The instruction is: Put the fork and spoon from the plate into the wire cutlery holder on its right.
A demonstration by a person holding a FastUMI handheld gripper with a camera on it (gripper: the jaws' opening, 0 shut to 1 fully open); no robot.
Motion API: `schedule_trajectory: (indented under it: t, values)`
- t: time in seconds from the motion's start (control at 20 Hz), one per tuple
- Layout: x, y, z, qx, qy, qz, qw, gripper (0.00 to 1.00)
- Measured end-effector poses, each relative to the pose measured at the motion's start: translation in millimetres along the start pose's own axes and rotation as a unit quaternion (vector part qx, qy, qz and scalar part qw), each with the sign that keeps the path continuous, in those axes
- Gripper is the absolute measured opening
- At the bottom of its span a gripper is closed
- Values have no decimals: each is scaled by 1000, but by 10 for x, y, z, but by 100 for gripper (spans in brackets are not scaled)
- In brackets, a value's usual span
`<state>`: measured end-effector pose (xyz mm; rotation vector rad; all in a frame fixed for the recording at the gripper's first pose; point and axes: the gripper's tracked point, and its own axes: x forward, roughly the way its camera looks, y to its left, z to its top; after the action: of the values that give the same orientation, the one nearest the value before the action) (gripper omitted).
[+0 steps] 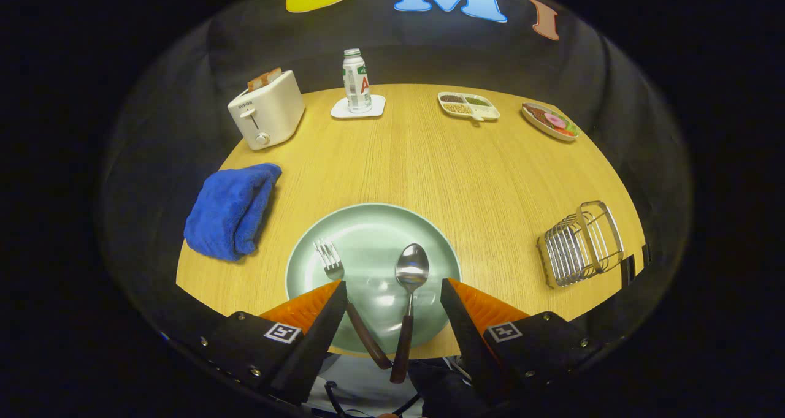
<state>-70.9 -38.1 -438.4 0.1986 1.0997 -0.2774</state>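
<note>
Gripper (392, 289) of mine hangs spread wide and empty over the near side of the green plate (374, 225), where the fork (336, 269) and spoon (409, 283) lie between its fingers, and the wire cutlery holder (579, 243) sits rightward on the bench (429, 154).

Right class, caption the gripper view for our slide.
Open tongs hover over plate holding fork and spoon; wire holder waits right.
</note>
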Motion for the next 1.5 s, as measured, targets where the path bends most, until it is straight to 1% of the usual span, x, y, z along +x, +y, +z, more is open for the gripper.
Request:
schedule_trajectory:
  t: [0.15, 0.3, 0.35, 0.4, 0.55, 0.7, 0.75, 0.8, 0.85, 0.9, 1.0, 1.05, 1.1, 1.15, 1.2, 1.3, 1.5]
  values:
    - [119, -9, -148, 2, 19, -5, 1000, 95]
    - [219, 18, -269, 11, 37, 0, 999, 95]
    - [251, 25, -256, 22, 30, 3, 999, 94]
    - [287, 2, -267, 28, 36, 0, 999, 94]
    - [363, -24, -336, 29, 51, -1, 998, 89]
    - [403, -81, -377, 14, 67, -13, 998, 73]
    - [408, -69, -448, 12, 81, -12, 997, 66]
    - [402, -34, -448, 14, 85, -5, 996, 51]
    - [411, -12, -484, 13, 92, -2, 996, 50]
    - [432, 3, -461, 7, 91, 4, 996, 27]
    - [417, -23, -491, -3, 103, 3, 995, 22]
    - [375, -45, -470, -9, 102, -4, 995, 22]
    - [415, 11, -447, -11, 98, 7, 995, 10]
    - [420, 17, -438, -16, 97, 9, 995, 10]
    - [419, 8, -433, -22, 97, 7, 995, 1]
    - [411, -1, -429, -22, 96, -1, 995, 1]
    - [351, 26, -316, -19, 81, -2, 997, 1]
